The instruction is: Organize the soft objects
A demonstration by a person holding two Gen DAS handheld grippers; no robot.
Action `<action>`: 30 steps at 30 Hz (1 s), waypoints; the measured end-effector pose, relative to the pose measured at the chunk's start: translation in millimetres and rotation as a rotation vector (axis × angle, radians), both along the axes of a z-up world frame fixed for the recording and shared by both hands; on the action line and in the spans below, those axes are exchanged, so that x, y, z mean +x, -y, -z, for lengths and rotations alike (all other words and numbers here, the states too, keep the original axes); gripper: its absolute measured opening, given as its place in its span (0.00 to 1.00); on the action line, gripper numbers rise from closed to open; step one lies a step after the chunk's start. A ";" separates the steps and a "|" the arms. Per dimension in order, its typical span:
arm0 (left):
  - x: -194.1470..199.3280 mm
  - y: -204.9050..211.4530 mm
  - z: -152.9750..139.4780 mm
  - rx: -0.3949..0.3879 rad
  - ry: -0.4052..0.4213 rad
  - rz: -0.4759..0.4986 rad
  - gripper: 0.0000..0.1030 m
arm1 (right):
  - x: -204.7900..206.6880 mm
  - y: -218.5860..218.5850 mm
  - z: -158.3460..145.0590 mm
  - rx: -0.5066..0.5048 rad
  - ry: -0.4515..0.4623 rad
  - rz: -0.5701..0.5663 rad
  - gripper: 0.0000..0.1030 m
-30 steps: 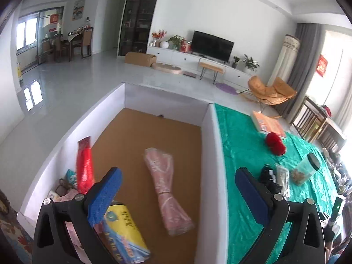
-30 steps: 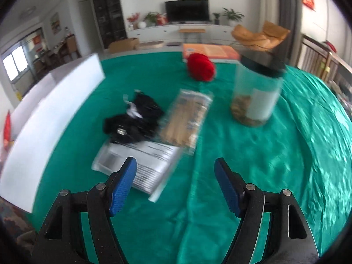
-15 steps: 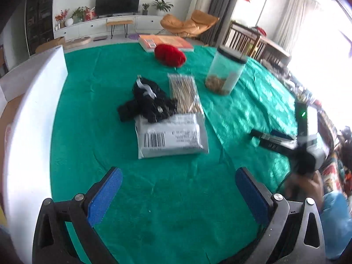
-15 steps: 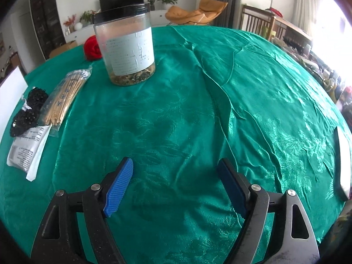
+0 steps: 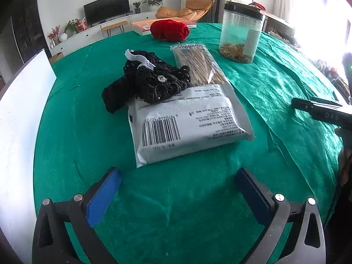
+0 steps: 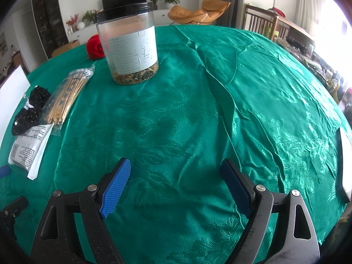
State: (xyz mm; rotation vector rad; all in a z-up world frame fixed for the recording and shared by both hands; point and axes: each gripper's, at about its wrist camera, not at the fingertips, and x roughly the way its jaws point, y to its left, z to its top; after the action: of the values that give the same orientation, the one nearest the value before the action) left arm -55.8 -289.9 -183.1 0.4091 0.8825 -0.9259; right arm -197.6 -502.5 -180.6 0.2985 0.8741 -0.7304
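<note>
- Left wrist view: the left gripper (image 5: 178, 189) is held with its blue-padded fingers (image 5: 103, 194) spread wide and empty, just near of the grey plastic mailer pouch with a barcode label (image 5: 187, 123) on the green satin tablecloth (image 5: 275, 83).
- A crumpled black knitted cloth (image 5: 149, 80) lies partly on the pouch's far-left edge; a clear packet of wooden sticks (image 5: 198, 65) lies just right of the cloth, a red yarn bundle (image 5: 169, 30) farther off, and a clear plastic jar with a black lid (image 5: 242, 35) at far right.
- A white box wall (image 5: 19, 118) stands at the left.
- Right wrist view: the right gripper (image 6: 176, 187) is seen wide and empty over bare cloth, well apart from the pouch (image 6: 26, 151) at far left.
- The step is judged to be an approach for the next pick; the pouch or the black cloth must be straddled and pinched before being carried left to the box.
</note>
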 end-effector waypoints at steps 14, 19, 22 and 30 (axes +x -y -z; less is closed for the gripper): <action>8.4 6.1 0.5 -0.004 0.003 -0.009 1.00 | -0.4 0.0 -0.1 0.000 0.000 0.000 0.85; 8.2 6.1 0.6 -0.004 0.003 -0.009 1.00 | -0.1 -0.1 0.1 0.000 0.000 0.000 0.85; 8.5 5.7 0.3 -0.005 0.003 -0.009 1.00 | -0.2 -0.1 0.2 0.000 0.000 0.000 0.85; 8.4 6.0 0.5 -0.005 0.003 -0.009 1.00 | -0.1 0.0 0.4 0.000 0.000 0.000 0.85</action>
State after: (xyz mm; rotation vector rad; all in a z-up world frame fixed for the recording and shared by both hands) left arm -47.4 -295.9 -183.6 0.4024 0.8785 -0.9190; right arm -197.7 -502.4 -181.0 0.2985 0.8739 -0.7307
